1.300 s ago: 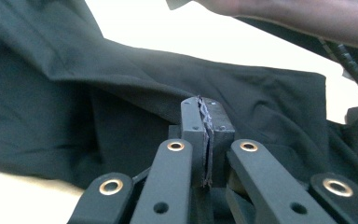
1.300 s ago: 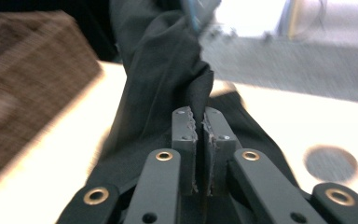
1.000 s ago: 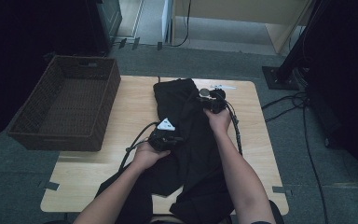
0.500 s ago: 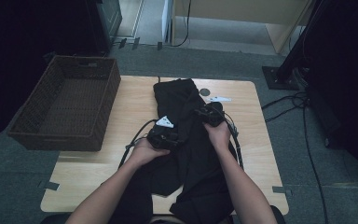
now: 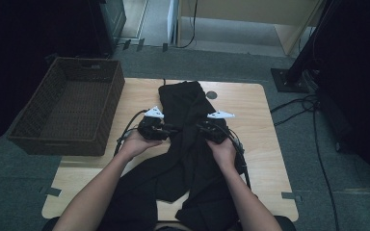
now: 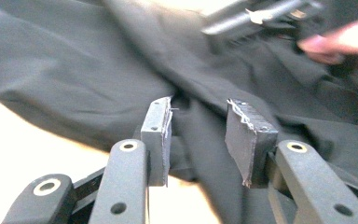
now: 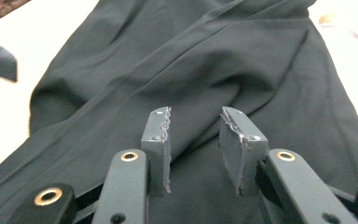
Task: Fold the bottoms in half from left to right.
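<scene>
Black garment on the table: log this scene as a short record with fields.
garment: black garment, rumpled, lying lengthwise on the wooden table, its near end hanging over the near edge
left tongs: open above the cloth, jaws have just been closing a little, nothing pinched
right tongs: open over the cloth
basket: woven basket on the table's left edge

The garment (image 5: 183,144) lies along the middle of the table (image 5: 250,103), from near its far edge over the near edge. The basket (image 5: 67,113) overhangs the left edge (partly off the table).
</scene>
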Demonstrator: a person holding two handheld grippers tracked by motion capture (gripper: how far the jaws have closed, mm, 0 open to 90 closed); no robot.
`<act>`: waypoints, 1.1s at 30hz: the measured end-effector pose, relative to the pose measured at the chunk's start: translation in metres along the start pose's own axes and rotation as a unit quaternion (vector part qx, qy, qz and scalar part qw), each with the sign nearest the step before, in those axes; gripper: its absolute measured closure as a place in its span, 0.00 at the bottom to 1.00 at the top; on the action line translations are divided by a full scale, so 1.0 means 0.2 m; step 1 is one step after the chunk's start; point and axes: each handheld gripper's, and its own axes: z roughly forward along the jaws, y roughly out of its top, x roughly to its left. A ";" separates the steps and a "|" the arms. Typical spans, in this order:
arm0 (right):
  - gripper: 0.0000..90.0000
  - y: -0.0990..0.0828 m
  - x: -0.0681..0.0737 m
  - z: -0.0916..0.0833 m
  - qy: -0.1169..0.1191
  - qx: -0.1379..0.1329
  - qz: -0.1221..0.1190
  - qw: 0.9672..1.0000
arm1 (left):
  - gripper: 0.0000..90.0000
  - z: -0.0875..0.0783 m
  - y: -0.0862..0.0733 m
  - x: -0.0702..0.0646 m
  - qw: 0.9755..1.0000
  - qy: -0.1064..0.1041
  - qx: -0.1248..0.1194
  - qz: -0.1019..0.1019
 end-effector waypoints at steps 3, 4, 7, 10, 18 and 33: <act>0.71 -0.01 0.04 -0.02 0.003 -0.007 -0.004 1.000 | 0.58 0.00 -0.02 0.06 1.000 0.016 0.000 -0.008; 0.71 -0.02 0.05 -0.03 0.006 -0.008 -0.009 1.000 | 0.58 0.00 -0.03 0.07 1.000 0.021 0.003 -0.011; 0.69 -0.03 0.08 -0.04 0.001 -0.006 -0.019 1.000 | 0.56 0.01 -0.05 0.12 0.999 0.027 0.012 -0.022; 0.68 -0.04 0.11 -0.05 0.002 -0.013 -0.026 1.000 | 0.52 0.03 -0.06 0.13 0.999 0.032 0.017 -0.025; 0.55 -0.06 0.21 -0.05 0.033 -0.008 -0.031 0.999 | 0.48 0.14 -0.07 0.15 0.998 0.038 0.042 -0.022; 0.99 -0.14 0.28 0.02 0.053 0.023 -0.035 0.998 | 0.99 0.20 -0.06 0.13 0.997 0.059 0.034 -0.021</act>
